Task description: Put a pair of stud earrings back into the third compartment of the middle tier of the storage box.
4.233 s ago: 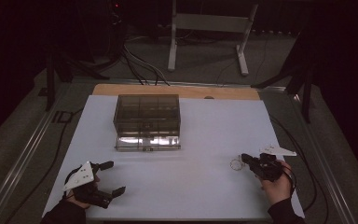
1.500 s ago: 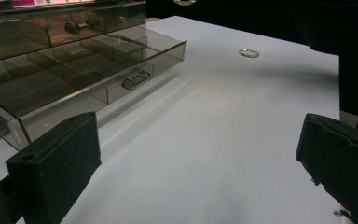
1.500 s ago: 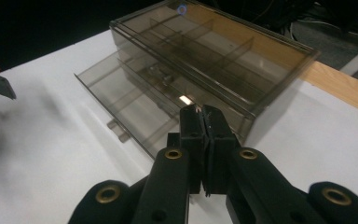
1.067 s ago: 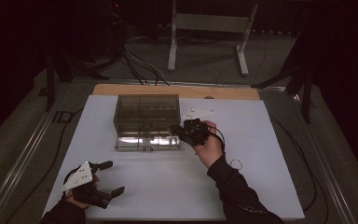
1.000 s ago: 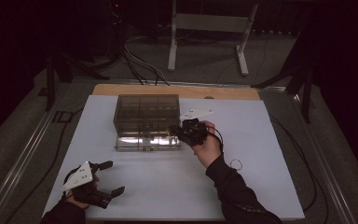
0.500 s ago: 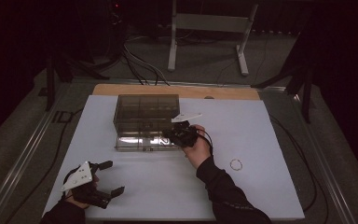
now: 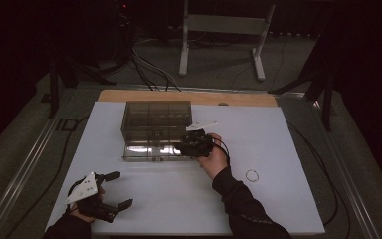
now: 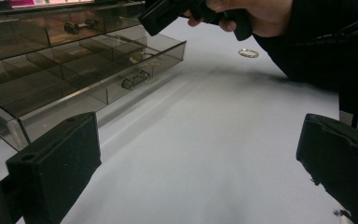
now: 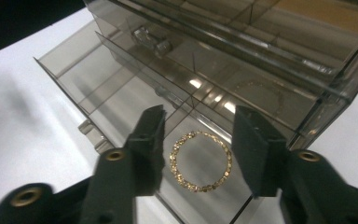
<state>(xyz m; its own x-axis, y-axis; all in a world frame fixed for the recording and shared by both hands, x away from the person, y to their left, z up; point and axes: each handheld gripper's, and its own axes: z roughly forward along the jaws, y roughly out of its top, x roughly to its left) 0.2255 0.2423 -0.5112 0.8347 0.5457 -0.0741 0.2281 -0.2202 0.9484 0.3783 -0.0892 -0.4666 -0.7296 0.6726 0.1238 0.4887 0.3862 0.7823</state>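
Right gripper carried from the table's right side to the open drawer; one ring delivered, one left out.

Against the earliest frame, the right gripper [image 7: 195,144] is now seen moved from the right edge of the table [image 7: 278,129] to the pulled-out bottom drawer [image 9: 79,88] of the smoky clear drawer box [image 7: 155,119]. Its jaws are held apart with nothing between them, and a gold beaded ring [image 9: 200,161] is seen lying flat in a drawer compartment just below them, so one placement is judged done. A second ring [image 7: 251,175] is left on the white surface, well apart from the box. The left gripper [image 7: 110,191] is rested near the front edge, jaws wide and empty.
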